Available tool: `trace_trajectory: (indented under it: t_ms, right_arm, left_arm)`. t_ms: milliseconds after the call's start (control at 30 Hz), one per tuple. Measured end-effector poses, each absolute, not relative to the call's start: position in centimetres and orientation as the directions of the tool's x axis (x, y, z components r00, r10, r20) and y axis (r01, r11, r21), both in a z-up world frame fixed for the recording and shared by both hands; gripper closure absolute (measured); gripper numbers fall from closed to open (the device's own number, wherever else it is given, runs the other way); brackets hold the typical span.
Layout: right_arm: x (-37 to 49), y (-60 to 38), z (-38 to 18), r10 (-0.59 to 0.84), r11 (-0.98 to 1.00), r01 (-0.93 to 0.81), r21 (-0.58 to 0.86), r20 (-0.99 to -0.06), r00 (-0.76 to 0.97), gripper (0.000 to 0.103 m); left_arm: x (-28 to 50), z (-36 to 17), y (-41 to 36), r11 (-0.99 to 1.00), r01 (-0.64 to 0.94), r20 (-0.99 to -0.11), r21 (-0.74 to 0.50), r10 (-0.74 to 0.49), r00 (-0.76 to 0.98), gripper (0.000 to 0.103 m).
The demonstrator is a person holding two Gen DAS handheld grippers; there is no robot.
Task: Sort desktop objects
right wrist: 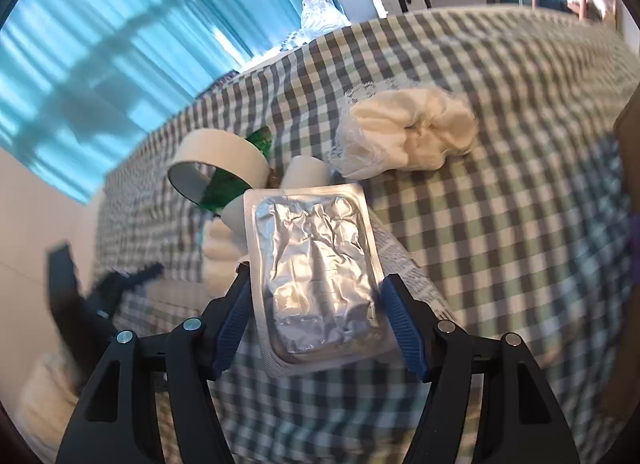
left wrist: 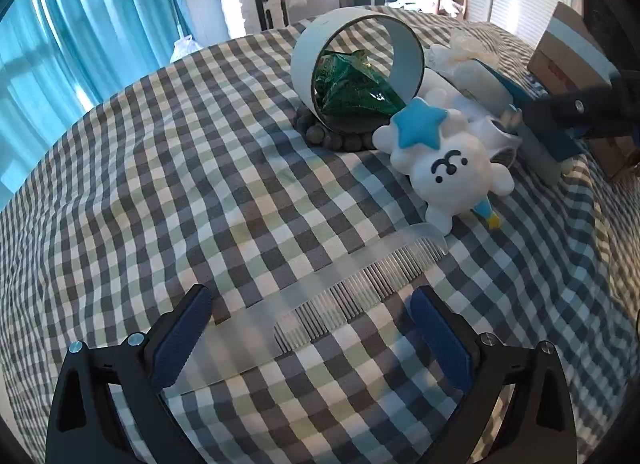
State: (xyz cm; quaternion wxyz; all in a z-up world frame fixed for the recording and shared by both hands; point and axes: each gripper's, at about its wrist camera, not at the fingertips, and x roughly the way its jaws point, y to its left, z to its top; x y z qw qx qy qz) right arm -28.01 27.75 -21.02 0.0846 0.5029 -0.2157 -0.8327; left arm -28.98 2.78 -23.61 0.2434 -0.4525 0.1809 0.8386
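Note:
My left gripper (left wrist: 312,328) is open, its jaws on either side of a translucent comb (left wrist: 320,296) that lies flat on the checked cloth (left wrist: 160,184). Beyond it lie a white plush toy with a blue star (left wrist: 444,160), a wide tape roll (left wrist: 356,64) standing on edge, a green foil bag (left wrist: 352,92) and dark beads (left wrist: 336,140). My right gripper (right wrist: 316,296) is shut on a silver blister pack (right wrist: 316,264) and holds it above the cloth. It shows at the right of the left wrist view (left wrist: 568,112).
A white scrunchie (right wrist: 412,132) lies on the cloth beyond the pack. A cardboard box (left wrist: 568,52) stands at the far right. The tape roll (right wrist: 216,160) and the green bag (right wrist: 228,188) lie left of the pack. Blue curtains (left wrist: 80,24) hang behind.

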Motion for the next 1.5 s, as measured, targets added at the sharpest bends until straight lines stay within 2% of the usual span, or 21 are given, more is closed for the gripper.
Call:
trace_trajectory:
  t_ms: [100, 233, 267, 333, 400, 467, 533, 667, 700, 733, 800, 833, 900, 933, 1067, 1167, 1233, 1367, 1500]
  right_arm:
    - [-28.3, 27.9, -21.3, -0.395, -0.874, -0.072, 0.48, -0.788, -0.472, 0.038]
    - [-28.3, 28.2, -21.6, -0.43, -0.849, -0.088, 0.521, -0.777, -0.459, 0.038]
    - [-28.1, 28.3, -21.5, -0.428, -0.848, -0.092, 0.522, -0.777, -0.461, 0.04]
    - [-27.7, 28.1, -21.4, -0.424, -0.854, -0.08, 0.515, -0.776, -0.467, 0.052]
    - [-27.5, 28.0, -21.1, -0.398, -0.871, -0.073, 0.485, -0.786, -0.474, 0.055]
    - [-27.3, 27.9, -20.6, -0.36, -0.898, -0.055, 0.437, -0.799, -0.482, 0.062]
    - [-27.3, 27.5, -20.2, -0.323, -0.921, -0.035, 0.389, -0.809, -0.492, 0.079]
    - [-27.0, 27.1, -19.9, -0.285, -0.938, -0.034, 0.345, -0.824, -0.49, 0.085]
    - [-26.9, 27.2, -19.8, -0.289, -0.936, -0.035, 0.351, -0.822, -0.491, 0.089]
    - [-26.8, 27.4, -19.8, -0.287, -0.935, -0.042, 0.352, -0.821, -0.495, 0.095]
    - [-26.2, 27.9, -19.5, -0.284, -0.932, -0.05, 0.358, -0.811, -0.511, 0.095]
    - [-26.0, 28.0, -19.3, -0.289, -0.93, -0.048, 0.364, -0.807, -0.516, 0.095]
    - [-25.8, 28.1, -19.1, -0.29, -0.93, -0.047, 0.366, -0.804, -0.519, 0.095]
    - [-25.7, 27.9, -18.8, -0.286, -0.931, -0.046, 0.361, -0.804, -0.522, 0.095]
    - [-25.3, 27.6, -18.2, -0.282, -0.935, -0.038, 0.354, -0.802, -0.526, 0.095]
    - [-24.7, 27.0, -17.8, -0.298, -0.93, -0.029, 0.367, -0.795, -0.528, 0.095]
    - [-24.2, 26.9, -17.6, -0.299, -0.931, -0.021, 0.364, -0.795, -0.528, 0.095]
    - [-23.7, 26.7, -17.3, -0.325, -0.92, -0.013, 0.392, -0.781, -0.533, 0.095]
    - [-23.5, 26.5, -17.4, -0.312, -0.927, -0.009, 0.375, -0.784, -0.536, 0.095]
  left_arm:
    - [-29.3, -23.9, 2.3, -0.83, -0.557, -0.842, 0.035, 0.276, -0.464, 0.001]
    - [-29.5, -24.1, 2.6, -0.812, -0.582, -0.834, 0.048, 0.287, -0.471, 0.0]
    - [-29.8, -24.1, 2.5, -0.808, -0.587, -0.836, 0.048, 0.289, -0.466, 0.0]
    - [-30.0, -23.9, 2.4, -0.801, -0.598, -0.843, 0.037, 0.296, -0.448, 0.003]
    - [-30.6, -24.0, 2.4, -0.798, -0.602, -0.845, 0.023, 0.306, -0.439, 0.013]
    - [-30.4, -23.7, 2.1, -0.799, -0.601, -0.844, 0.013, 0.314, -0.435, 0.023]
    - [-30.2, -23.2, 1.5, -0.798, -0.603, -0.843, 0.011, 0.317, -0.434, 0.033]
    - [-30.0, -22.9, 0.9, -0.801, -0.598, -0.844, 0.004, 0.318, -0.432, 0.054]
    - [-30.1, -22.6, 0.7, -0.806, -0.592, -0.843, 0.0, 0.318, -0.433, 0.061]
    - [-30.2, -22.5, 0.6, -0.81, -0.586, -0.844, -0.002, 0.316, -0.434, 0.064]
    - [-30.5, -22.1, 0.5, -0.814, -0.581, -0.842, 0.005, 0.31, -0.441, 0.072]
    - [-30.6, -21.9, 0.5, -0.815, -0.579, -0.843, 0.008, 0.307, -0.443, 0.073]
    - [-30.6, -21.1, 0.9, -0.817, -0.576, -0.833, 0.01, 0.311, -0.457, 0.09]
    - [-30.6, -20.7, 0.9, -0.824, -0.566, -0.83, 0.013, 0.307, -0.466, 0.092]
    - [-30.8, -20.2, -0.3, -0.854, -0.516, -0.847, -0.068, 0.324, -0.423, 0.092]
    - [-30.6, -20.1, -0.7, -0.885, -0.465, -0.859, -0.023, 0.255, -0.444, 0.094]
    - [-30.2, -20.6, -1.4, -0.913, -0.403, -0.869, 0.066, 0.146, -0.472, 0.095]
    - [-30.9, -21.8, -3.4, -0.933, -0.36, -0.903, 0.004, 0.152, -0.403, 0.095]
    - [-30.0, -21.6, -4.5, -0.931, -0.365, -0.901, -0.031, 0.184, -0.392, 0.101]
